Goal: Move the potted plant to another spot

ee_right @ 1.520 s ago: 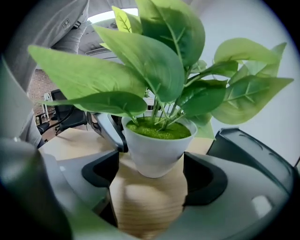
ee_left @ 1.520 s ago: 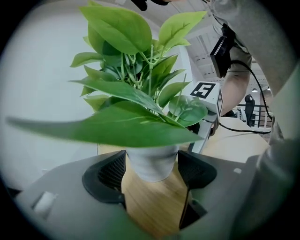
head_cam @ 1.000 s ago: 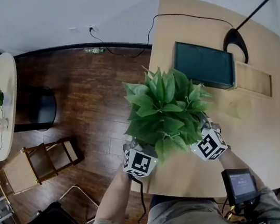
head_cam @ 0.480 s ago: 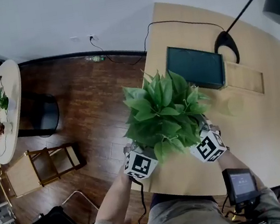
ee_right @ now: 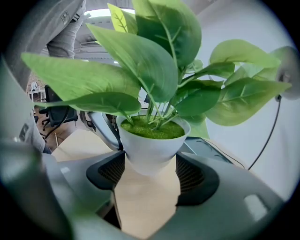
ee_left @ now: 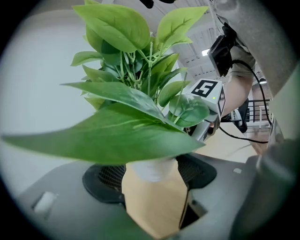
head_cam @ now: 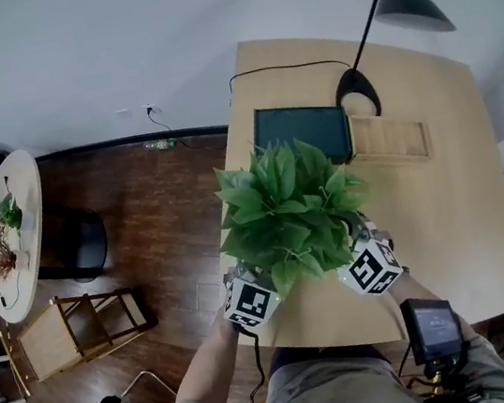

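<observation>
Pinching the white pot [ee_right: 151, 146] of the potted plant [head_cam: 286, 207] from opposite sides, the left tool [ee_left: 151, 174] and right tool [ee_right: 149, 171] hold it above the near left edge of the tabletop [head_cam: 441, 194]. Beyond its leaves lies a dark screen [head_cam: 302, 133]; farther, a black lamp [head_cam: 361, 83].

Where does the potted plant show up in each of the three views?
Head view: potted plant at centre, leaves only.
Left gripper view: its white pot lower centre, between the jaws.
Right gripper view: pot at centre, between the jaws.
Shared landmark: tan tabletop beneath it.
</observation>
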Demonstrator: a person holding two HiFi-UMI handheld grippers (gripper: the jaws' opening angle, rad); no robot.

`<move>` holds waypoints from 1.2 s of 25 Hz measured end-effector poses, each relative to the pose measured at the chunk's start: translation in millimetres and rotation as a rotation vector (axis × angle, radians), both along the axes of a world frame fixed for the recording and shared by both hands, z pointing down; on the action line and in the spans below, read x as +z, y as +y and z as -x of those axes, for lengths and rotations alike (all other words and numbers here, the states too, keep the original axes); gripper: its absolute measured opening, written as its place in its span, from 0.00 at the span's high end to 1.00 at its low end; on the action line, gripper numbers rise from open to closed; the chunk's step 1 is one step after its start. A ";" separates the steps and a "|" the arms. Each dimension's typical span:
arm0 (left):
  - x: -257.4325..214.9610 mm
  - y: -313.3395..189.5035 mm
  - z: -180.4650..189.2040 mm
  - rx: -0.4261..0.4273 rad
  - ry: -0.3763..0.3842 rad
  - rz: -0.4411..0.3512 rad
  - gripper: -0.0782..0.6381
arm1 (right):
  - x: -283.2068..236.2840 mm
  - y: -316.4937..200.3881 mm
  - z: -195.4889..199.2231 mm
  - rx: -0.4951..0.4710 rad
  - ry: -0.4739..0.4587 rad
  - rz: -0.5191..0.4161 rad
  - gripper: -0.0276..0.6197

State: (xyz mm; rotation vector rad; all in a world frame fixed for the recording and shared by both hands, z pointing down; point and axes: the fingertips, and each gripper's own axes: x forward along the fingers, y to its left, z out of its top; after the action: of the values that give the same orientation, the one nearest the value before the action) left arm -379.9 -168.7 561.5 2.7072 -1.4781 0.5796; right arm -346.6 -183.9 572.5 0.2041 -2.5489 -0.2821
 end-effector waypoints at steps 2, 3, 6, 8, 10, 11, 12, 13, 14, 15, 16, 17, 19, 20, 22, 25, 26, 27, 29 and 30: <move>-7.1 -0.4 -18.0 0.017 -0.006 -0.006 0.41 | -8.3 0.2 -18.5 0.018 -0.004 -0.011 0.42; -11.7 -1.0 -29.0 0.028 -0.008 -0.012 0.41 | -13.3 0.2 -29.4 0.028 -0.005 -0.016 0.42; -28.8 -2.4 -73.9 0.075 0.001 -0.039 0.41 | -27.1 0.1 -71.1 0.061 -0.014 -0.035 0.42; -37.2 -0.4 -99.1 0.096 0.007 -0.047 0.41 | -34.5 2.1 -94.8 0.076 -0.018 -0.043 0.42; -41.2 2.3 -107.6 0.106 0.011 -0.045 0.41 | -39.0 5.3 -103.3 0.087 -0.016 -0.044 0.42; -42.3 3.2 -107.8 0.111 0.014 -0.043 0.41 | -40.3 6.4 -103.7 0.092 -0.014 -0.044 0.42; -42.9 3.7 -107.3 0.117 0.017 -0.041 0.41 | -41.1 7.1 -103.3 0.098 -0.011 -0.045 0.42; -43.0 3.7 -107.6 0.123 0.019 -0.039 0.41 | -41.4 7.4 -103.7 0.105 -0.009 -0.044 0.42; -43.0 3.6 -111.0 0.130 0.020 -0.037 0.41 | -41.7 7.5 -107.2 0.112 -0.008 -0.044 0.42; -43.7 3.5 -119.9 0.138 0.020 -0.037 0.41 | -42.5 7.7 -116.3 0.120 -0.008 -0.046 0.42; -45.6 3.9 -135.3 0.145 0.018 -0.038 0.41 | -44.3 8.5 -131.8 0.128 -0.009 -0.048 0.42; -48.6 5.0 -155.3 0.153 0.015 -0.041 0.41 | -47.1 9.8 -151.8 0.135 -0.012 -0.053 0.42; -55.6 7.3 -193.8 0.164 0.005 -0.050 0.41 | -54.0 12.4 -190.5 0.148 -0.018 -0.063 0.42; -58.7 8.3 -207.6 0.168 0.000 -0.054 0.41 | -56.8 13.5 -204.3 0.153 -0.020 -0.067 0.42; -62.4 11.0 -225.4 0.171 -0.006 -0.058 0.41 | -60.5 16.1 -222.0 0.158 -0.022 -0.070 0.42; -64.9 14.2 -243.5 0.170 -0.007 -0.060 0.41 | -63.1 19.3 -239.9 0.160 -0.020 -0.077 0.42; -65.4 15.7 -248.6 0.169 -0.005 -0.059 0.41 | -63.6 20.9 -245.1 0.160 -0.017 -0.080 0.42; -65.5 18.1 -253.4 0.169 -0.001 -0.057 0.41 | -63.9 23.3 -249.9 0.160 -0.014 -0.083 0.42; -65.6 23.9 -261.7 0.173 0.009 -0.052 0.41 | -64.6 29.4 -258.3 0.165 -0.007 -0.086 0.42; -66.0 25.8 -265.2 0.179 0.012 -0.050 0.41 | -65.2 31.7 -262.0 0.172 -0.005 -0.087 0.42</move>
State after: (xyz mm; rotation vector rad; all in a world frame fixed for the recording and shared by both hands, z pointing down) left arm -114.7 -142.9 495.4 2.8966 -1.2721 0.5359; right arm -84.6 -152.2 507.4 0.4545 -2.5064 -0.3265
